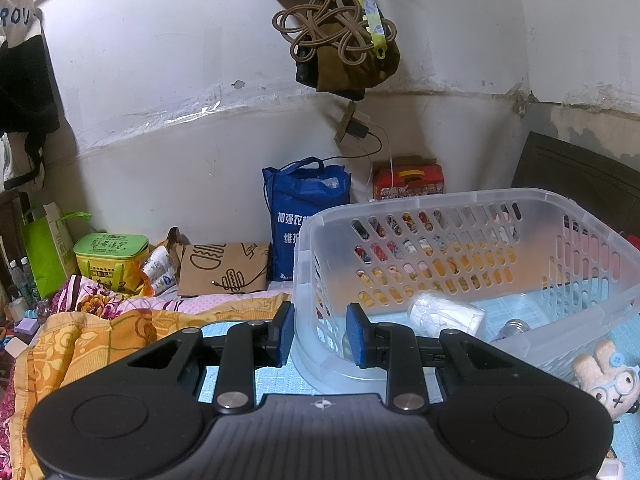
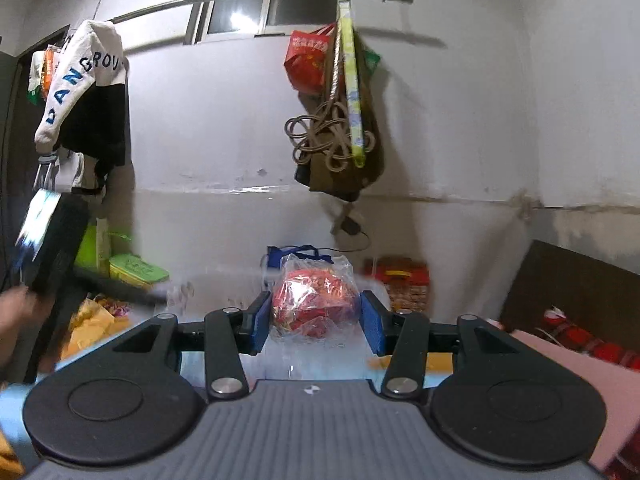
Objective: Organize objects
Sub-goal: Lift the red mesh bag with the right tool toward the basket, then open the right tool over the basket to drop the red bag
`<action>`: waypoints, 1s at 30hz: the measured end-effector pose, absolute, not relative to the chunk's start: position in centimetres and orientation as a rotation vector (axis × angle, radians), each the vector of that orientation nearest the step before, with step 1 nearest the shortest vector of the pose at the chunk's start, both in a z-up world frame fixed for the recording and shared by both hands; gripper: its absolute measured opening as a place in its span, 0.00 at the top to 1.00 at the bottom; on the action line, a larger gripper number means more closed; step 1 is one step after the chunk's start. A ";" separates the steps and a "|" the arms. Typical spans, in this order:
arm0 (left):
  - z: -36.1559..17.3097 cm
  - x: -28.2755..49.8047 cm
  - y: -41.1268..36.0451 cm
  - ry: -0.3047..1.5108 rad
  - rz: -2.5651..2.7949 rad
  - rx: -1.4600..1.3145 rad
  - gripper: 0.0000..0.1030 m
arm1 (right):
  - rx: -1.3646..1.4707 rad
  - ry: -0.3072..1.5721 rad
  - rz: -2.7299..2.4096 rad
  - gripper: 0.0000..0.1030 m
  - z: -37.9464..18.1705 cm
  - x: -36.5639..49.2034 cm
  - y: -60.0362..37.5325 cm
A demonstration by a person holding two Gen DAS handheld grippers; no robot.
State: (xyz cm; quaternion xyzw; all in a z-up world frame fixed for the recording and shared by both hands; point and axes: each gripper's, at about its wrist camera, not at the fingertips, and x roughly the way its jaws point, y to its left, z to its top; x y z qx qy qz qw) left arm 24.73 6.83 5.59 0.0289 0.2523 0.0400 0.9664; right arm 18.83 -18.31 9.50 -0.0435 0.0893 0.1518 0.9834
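In the left wrist view a clear plastic basket (image 1: 592,216) stands on a light blue mat. Inside lie a clear jar with white contents (image 1: 446,314) and a small light bulb (image 1: 512,328). My left gripper (image 1: 320,334) straddles the basket's near-left corner wall, one blue pad either side, with a narrow gap; I cannot tell whether it grips the wall. A plush rabbit with blue glasses (image 1: 608,380) lies right of the basket. In the right wrist view my right gripper (image 2: 316,322) holds a clear plastic bag of red packets (image 2: 316,304) between its pads, lifted.
A blue tote bag (image 1: 304,216), brown paper bag (image 1: 224,268), green lunch bag (image 1: 112,256) and red box (image 1: 408,180) line the wall. An orange floral quilt (image 1: 80,344) lies left. Bags and cord hang on the wall (image 1: 340,40). A dark headboard (image 1: 580,184) is at right.
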 end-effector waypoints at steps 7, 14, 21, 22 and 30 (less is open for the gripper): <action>5.7 24.9 6.9 0.515 0.076 0.059 0.69 | -0.124 0.386 0.322 0.51 11.6 29.1 -14.7; 5.7 24.8 7.1 0.513 0.070 0.059 0.69 | -0.107 0.462 0.319 0.44 9.9 31.6 -14.0; 5.8 24.9 7.1 0.513 0.072 0.060 0.68 | -0.125 0.398 0.293 0.00 10.1 30.1 -14.8; 5.8 24.9 7.2 0.514 0.072 0.061 0.68 | -0.119 0.396 0.287 0.00 10.1 29.9 -15.0; 5.8 24.8 7.2 0.513 0.065 0.057 0.68 | -0.011 0.283 0.263 0.00 8.5 22.0 -19.9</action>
